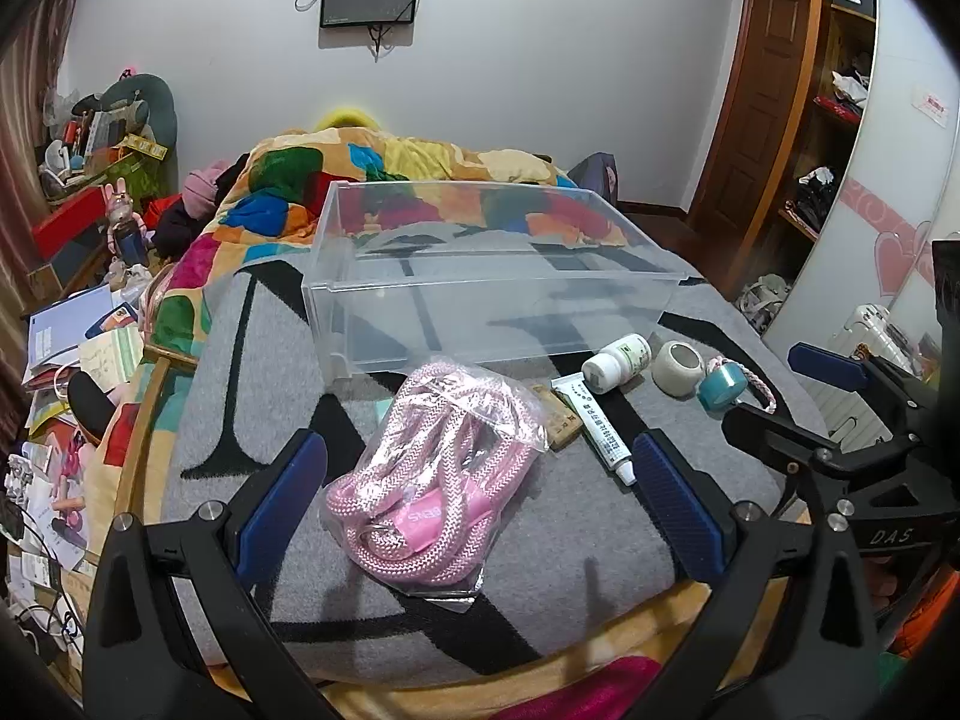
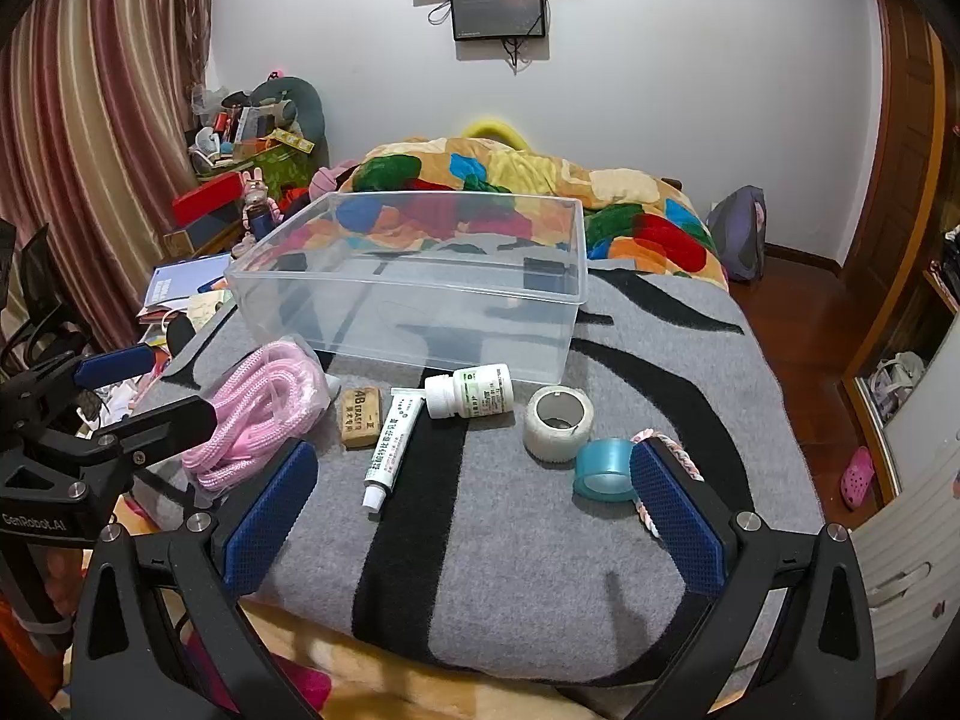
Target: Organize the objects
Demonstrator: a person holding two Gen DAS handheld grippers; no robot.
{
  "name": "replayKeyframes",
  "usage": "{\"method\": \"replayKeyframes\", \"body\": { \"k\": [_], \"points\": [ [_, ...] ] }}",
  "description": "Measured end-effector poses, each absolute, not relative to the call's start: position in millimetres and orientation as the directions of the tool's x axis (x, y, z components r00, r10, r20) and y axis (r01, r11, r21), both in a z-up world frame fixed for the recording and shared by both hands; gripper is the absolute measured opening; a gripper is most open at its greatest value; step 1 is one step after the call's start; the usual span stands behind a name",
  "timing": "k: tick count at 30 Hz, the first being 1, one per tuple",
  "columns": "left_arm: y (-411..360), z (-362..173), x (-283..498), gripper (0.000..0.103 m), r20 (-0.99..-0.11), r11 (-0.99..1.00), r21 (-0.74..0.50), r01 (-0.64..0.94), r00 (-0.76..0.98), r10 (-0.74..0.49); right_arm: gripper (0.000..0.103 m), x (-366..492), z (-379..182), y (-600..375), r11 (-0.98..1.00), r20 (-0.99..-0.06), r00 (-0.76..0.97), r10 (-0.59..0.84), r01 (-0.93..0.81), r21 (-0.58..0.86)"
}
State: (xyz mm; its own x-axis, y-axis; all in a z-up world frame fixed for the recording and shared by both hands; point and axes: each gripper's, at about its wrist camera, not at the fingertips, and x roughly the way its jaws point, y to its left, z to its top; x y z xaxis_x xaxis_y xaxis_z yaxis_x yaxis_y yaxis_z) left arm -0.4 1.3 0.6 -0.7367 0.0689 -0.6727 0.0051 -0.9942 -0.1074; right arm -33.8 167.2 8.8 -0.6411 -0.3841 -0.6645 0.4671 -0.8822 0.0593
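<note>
The storage box [image 2: 420,306] was clear glossy plastic, the blanket [image 2: 540,570] matt woolly cloth, the pink rope [image 1: 420,480] braided inside shiny film.

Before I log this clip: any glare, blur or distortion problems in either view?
Left wrist view: strong fisheye bending, dark vignette corners, glare on the rope bag, focus sharp. Right wrist view: same bending at the edges, soft reflections on the clear bin, faint tool shadows on the grey blanket.

Both the left tool [image 1: 474,498] and right tool [image 2: 474,516] hover spread wide, gripping nothing.
</note>
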Motion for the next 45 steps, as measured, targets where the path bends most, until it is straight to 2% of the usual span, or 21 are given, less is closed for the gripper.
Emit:
{"method": "replayKeyframes", "body": {
  "k": [45],
  "points": [
    [4.4,1.3,1.8,0.103,-0.671,-0.993,-0.121,-0.007,-0.736,0.087,0.103,-27.0,10.3,161.0,-0.87,-0.67,-0.621,-0.407,0.488,0.076]
  ]
}}
